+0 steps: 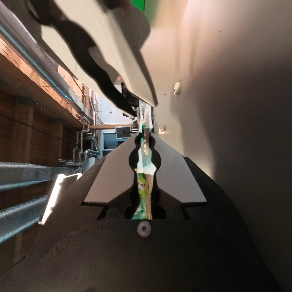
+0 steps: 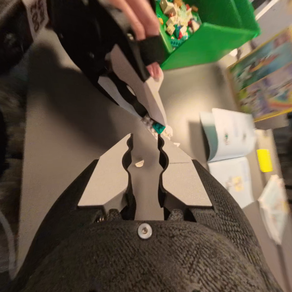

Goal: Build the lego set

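Observation:
My left gripper (image 1: 144, 135) is shut on a small lego assembly (image 1: 146, 140), a thin grey-white plate with a teal piece on it. In the right wrist view the left gripper (image 2: 156, 123) reaches in from the upper left, held by a person's hand (image 2: 139, 19), with the teal piece (image 2: 158, 126) and white bricks at its tip. My right gripper (image 2: 144, 136) is open and empty, its tips just below that assembly and right beside it. In the left wrist view the right gripper (image 1: 144, 110) is blurred, just beyond the assembly. A small white piece (image 2: 139, 163) lies on the table between the right gripper's fingers.
A green bin (image 2: 213, 50) full of loose bricks stands at the far side of the grey table (image 2: 181, 94). An open instruction booklet (image 2: 229, 134), a lego box (image 2: 260, 71) and a yellow block (image 2: 264, 160) lie to the right. Two small white pieces (image 1: 177, 88) (image 1: 162, 130) lie on the table.

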The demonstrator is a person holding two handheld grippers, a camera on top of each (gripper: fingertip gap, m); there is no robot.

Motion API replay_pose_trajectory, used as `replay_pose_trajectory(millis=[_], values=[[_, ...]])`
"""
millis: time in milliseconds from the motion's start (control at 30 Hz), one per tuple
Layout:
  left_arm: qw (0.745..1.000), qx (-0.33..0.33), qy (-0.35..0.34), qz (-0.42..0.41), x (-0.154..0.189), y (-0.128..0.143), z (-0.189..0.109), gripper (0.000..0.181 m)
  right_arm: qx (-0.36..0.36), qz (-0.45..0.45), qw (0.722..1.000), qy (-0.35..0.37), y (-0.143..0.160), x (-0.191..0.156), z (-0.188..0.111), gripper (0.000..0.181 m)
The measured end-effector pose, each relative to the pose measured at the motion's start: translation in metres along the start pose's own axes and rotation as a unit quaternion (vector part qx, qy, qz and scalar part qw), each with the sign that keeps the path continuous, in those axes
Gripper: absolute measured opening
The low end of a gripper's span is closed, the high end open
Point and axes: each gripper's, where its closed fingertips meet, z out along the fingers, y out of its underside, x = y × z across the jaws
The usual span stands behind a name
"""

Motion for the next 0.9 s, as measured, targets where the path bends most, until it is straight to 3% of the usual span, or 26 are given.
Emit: replay_pose_trajectory(millis=[167,233,400,467,533,667,800,900], values=[[1.0,0.008,0.003,-0.007,0.0,-0.004,-0.002,0.007,-0.02,-0.128,0.986,0.104,-0.001,0.002,0.011,0.022],[1.0,0.01,0.008,-0.01,0.001,-0.005,-0.004,0.007,-0.019,-0.138,0.983,0.122,0.0,0.004,0.012,0.007],[0.998,0.051,0.021,-0.026,-0.001,-0.008,-0.012,0.008,-0.013,-0.098,0.988,0.116,0.011,0.012,0.011,0.0],[0.998,0.053,0.017,-0.009,-0.001,-0.008,-0.013,0.008,0.022,-0.088,0.993,0.073,0.008,0.004,0.008,0.0],[0.998,0.052,0.015,0.028,0.004,-0.008,-0.012,0.007,0.059,-0.036,0.997,0.026,0.01,0.005,-0.003,0.012],[0.997,0.059,0.008,0.057,0.008,-0.011,-0.011,0.008,0.036,0.126,0.984,-0.12,0.04,-0.003,-0.012,0.033],[0.996,0.065,0.011,0.054,0.009,-0.012,-0.01,0.008,0.044,0.201,0.955,-0.213,0.046,-0.014,-0.007,0.03],[0.996,0.063,0.01,0.056,0.009,-0.011,-0.01,0.008,0.018,0.223,0.949,-0.222,0.052,-0.015,0.003,0.023]])
